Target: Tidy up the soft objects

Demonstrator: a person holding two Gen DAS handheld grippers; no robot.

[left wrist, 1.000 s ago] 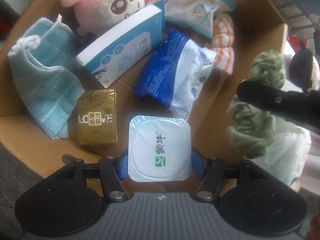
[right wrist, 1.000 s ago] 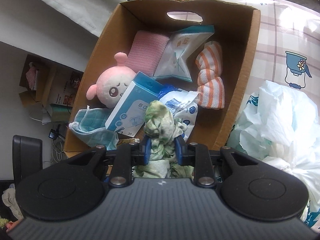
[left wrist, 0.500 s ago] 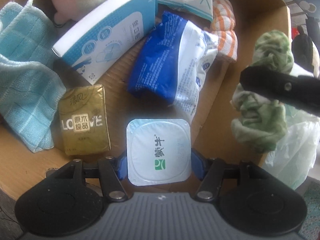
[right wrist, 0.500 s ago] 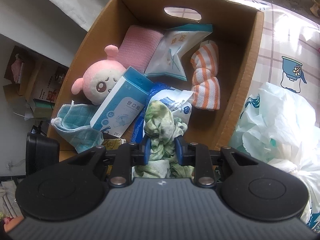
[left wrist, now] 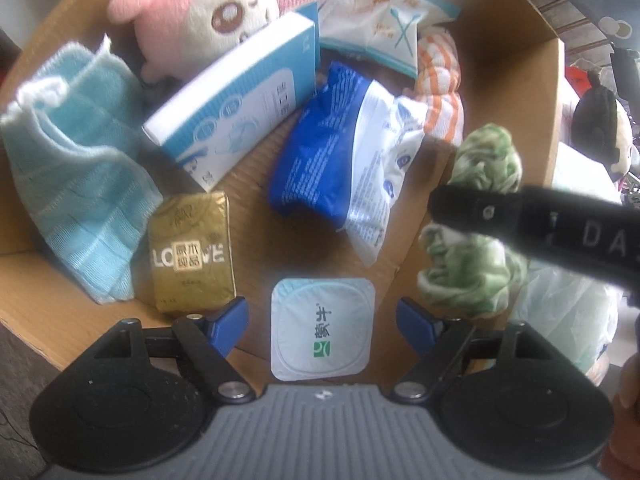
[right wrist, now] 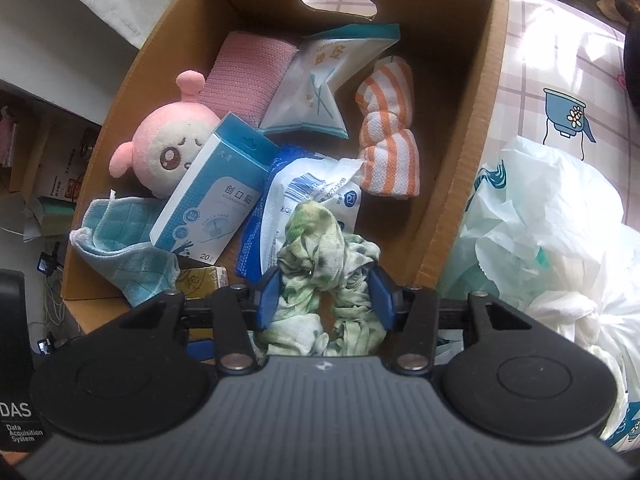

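Soft objects are being dropped into the cardboard box (right wrist: 460, 184): at 6 o'clock, the left hand-held gripper (left wrist: 322, 322) is opening, pads clear of a yogurt cup (left wrist: 323, 330), the right hand-held gripper (right wrist: 324, 296) is opening around a green scrunchie (right wrist: 320, 256); next, I judge, both lift away.

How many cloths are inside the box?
3: a blue cloth at the left wall, a pink one at the back, an orange striped one on the right. More may be hidden underneath.

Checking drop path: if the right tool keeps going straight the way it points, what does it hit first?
The green cloth between its opening jaws, then probably the blue-white pack in the box; depth unclear.
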